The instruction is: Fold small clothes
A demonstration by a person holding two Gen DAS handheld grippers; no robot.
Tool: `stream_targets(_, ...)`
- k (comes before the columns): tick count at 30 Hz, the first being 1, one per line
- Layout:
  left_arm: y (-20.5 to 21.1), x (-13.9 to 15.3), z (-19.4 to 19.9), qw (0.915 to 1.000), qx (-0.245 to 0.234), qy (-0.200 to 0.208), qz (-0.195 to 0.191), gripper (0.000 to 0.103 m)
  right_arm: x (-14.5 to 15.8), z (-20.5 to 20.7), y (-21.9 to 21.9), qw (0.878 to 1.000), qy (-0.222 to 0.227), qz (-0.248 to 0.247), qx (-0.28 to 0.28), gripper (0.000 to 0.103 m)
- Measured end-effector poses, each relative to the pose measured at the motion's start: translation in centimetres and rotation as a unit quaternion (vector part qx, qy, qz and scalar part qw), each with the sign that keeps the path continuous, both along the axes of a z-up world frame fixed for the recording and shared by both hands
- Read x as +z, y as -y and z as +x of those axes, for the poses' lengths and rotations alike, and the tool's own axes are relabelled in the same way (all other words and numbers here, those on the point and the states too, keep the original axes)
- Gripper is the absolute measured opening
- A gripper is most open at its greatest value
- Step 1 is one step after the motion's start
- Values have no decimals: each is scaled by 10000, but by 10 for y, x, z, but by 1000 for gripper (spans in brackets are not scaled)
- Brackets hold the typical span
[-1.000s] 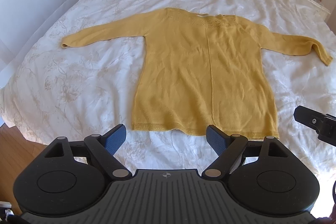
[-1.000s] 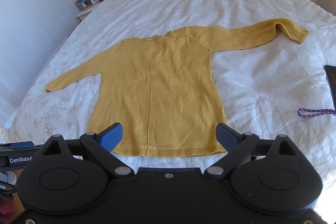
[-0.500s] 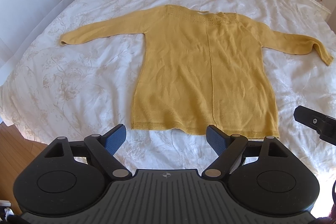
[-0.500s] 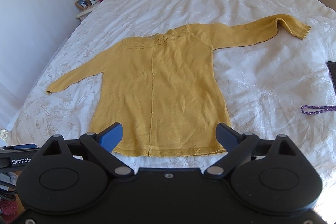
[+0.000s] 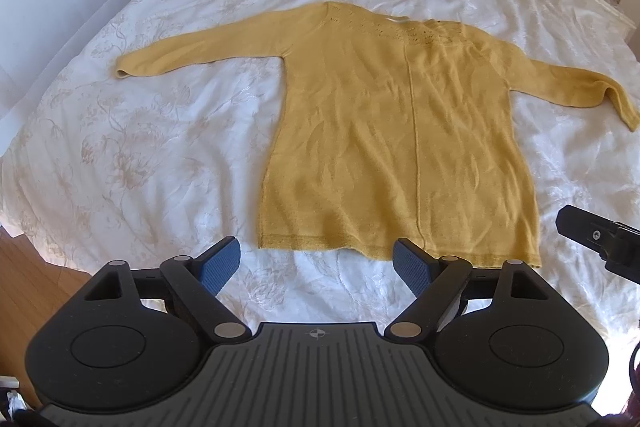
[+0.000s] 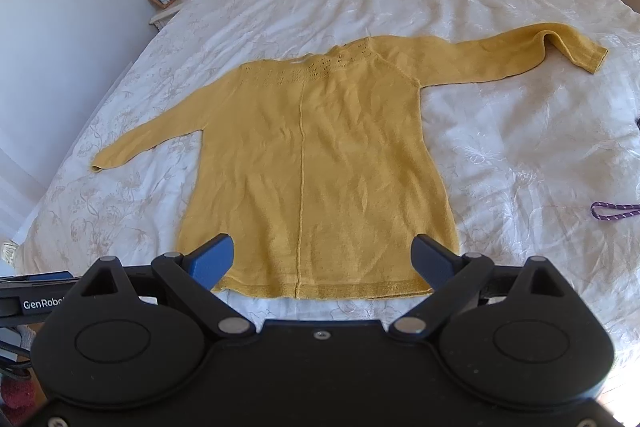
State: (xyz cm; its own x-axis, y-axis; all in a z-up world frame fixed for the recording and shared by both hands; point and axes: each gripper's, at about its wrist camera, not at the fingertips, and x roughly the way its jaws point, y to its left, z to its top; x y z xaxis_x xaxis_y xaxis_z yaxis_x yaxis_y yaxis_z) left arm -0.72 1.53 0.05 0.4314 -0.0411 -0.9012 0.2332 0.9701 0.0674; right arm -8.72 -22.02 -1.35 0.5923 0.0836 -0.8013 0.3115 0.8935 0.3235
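Mustard-yellow sweater lies flat on the white bed, both sleeves spread out, hem toward me. My left hand-held gripper hangs above the hem's left half, jaws wide, empty. My right hand-held gripper likewise over the hem, spread, holding nothing.

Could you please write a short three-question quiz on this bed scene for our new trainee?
1. True or false: the mustard-yellow knitted sweater lies spread flat on the white floral bedspread.
2. Which sleeve has its cuff bent over: A, the sweater's right-side sleeve, or B, the left-side one, as the right wrist view shows them?
3. What is the left gripper holding?

Key: 1 true; 2 A; 3 nothing, its jaws stand open, as do the right gripper's.
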Motion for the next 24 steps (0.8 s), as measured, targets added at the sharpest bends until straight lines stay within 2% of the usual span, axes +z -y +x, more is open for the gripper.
stream_targets(15, -6, -11, 29, 9996, -28, -283, -33, 83, -9, 25, -3, 9996, -263, 43, -42, 96)
stream_targets(24, -4, -18, 79, 9993, -182, -334, -68, 83, -16, 62, 7, 9989, -356, 53, -294, 96)
